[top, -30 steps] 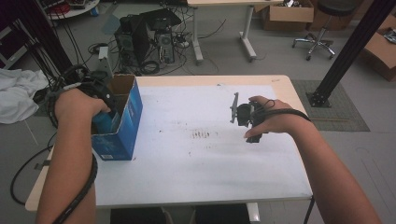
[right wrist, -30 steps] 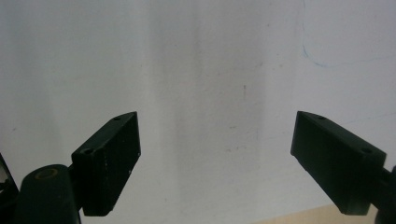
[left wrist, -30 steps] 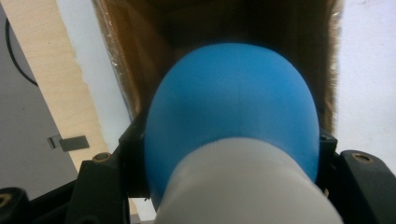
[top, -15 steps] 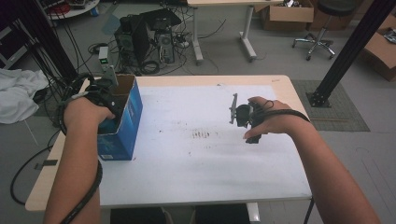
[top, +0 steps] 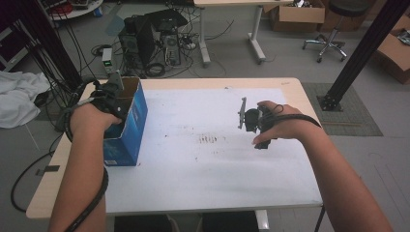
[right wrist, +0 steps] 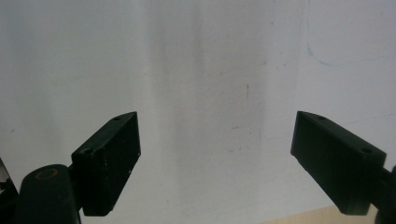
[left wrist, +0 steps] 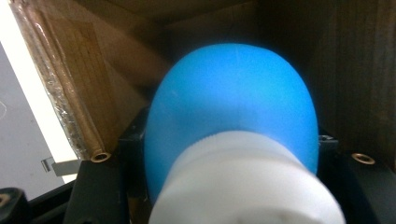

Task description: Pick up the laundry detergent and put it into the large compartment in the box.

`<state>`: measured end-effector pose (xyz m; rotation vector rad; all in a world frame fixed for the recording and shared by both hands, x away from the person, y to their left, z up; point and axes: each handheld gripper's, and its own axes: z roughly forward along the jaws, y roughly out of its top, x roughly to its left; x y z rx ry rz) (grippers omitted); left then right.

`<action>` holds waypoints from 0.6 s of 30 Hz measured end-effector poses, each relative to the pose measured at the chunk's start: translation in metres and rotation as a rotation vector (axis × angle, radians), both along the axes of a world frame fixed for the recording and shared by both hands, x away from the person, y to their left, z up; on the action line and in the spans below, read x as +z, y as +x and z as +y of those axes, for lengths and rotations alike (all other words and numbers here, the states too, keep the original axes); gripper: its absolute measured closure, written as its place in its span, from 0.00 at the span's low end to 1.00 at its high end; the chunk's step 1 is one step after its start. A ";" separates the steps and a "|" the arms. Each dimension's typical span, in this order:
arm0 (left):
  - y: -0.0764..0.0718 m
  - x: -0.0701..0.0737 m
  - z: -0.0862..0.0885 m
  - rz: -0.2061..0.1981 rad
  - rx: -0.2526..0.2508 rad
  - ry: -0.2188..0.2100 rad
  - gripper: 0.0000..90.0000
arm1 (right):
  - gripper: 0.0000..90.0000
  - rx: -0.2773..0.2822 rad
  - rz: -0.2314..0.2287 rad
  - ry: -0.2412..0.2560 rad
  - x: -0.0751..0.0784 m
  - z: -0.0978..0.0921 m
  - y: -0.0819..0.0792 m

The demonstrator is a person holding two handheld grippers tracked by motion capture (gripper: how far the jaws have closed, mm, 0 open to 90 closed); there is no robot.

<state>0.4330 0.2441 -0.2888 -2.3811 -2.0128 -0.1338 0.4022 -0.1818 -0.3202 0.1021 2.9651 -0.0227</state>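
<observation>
Your left gripper [top: 115, 92] is down inside the blue box [top: 137, 121], its jaws clamped on the one blue ball [left wrist: 233, 107] with a white collar; it looks soft and smooth, so hold it across its widest part. Your right gripper [right wrist: 215, 163] hangs wide and empty, well apart from that one box.

— How's the light from above?
— Even and soft; the white surface [top: 203, 159] is bright, with faint shadows under the forearms. Slight softness overall.
— And inside the box [left wrist: 70, 93]?
— Dim. The blue ball [left wrist: 233, 107] glows, blurred and too close to focus.
— The right gripper view?
— Bright and washed out; its black fingers [right wrist: 109, 154] look sharp.
</observation>
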 end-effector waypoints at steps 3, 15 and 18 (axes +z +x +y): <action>0.000 0.000 0.002 -0.004 0.010 -0.005 0.42 | 0.18 -0.003 0.000 0.000 -0.001 -0.001 0.000; 0.000 0.000 0.000 0.000 0.018 0.013 0.41 | 0.18 -0.012 -0.004 0.007 0.002 -0.005 -0.001; -0.001 0.003 -0.001 -0.003 0.003 0.028 0.40 | 0.18 -0.014 -0.003 0.010 0.002 -0.006 -0.001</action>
